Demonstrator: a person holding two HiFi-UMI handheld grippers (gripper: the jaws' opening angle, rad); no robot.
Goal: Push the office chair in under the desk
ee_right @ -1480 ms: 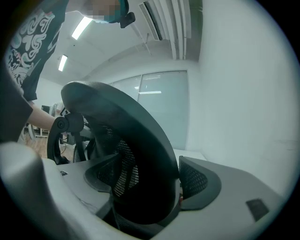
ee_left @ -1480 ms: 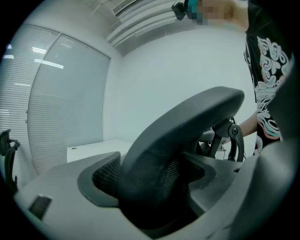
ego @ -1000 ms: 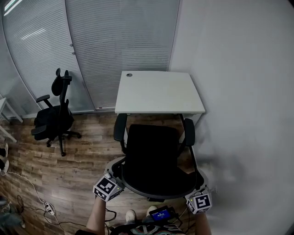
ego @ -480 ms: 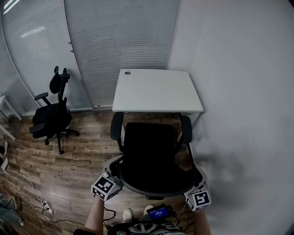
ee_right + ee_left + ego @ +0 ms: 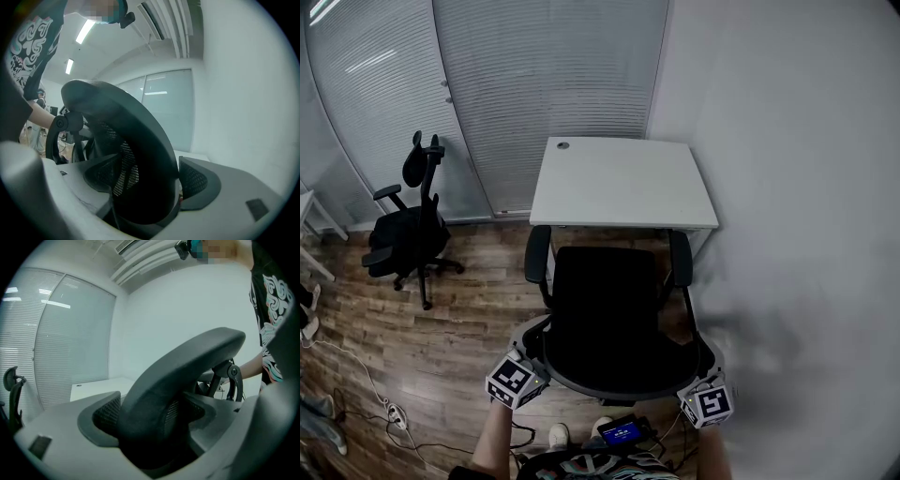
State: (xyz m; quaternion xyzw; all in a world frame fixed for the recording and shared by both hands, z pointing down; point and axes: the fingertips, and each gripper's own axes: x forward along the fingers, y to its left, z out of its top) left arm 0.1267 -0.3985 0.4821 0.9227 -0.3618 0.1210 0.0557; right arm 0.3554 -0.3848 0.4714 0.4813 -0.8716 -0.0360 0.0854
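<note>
Office chair (image 5: 609, 319) nearer desk (image 5: 623, 183); wall (image 5: 787, 234) alongside.

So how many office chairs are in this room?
2. One office chair faces the desk, its back held by the left gripper and right gripper; a second chair stands left, by the blinds. More may be hidden.

Cool, even indoor light from ceiling strip lights (image 5: 86, 31). Fisheye bending and darkened corners in every view. The chair back (image 5: 178, 376), close to both gripper cameras, is soft and dim; a faint shadow smudges the wall (image 5: 787, 141).
</note>
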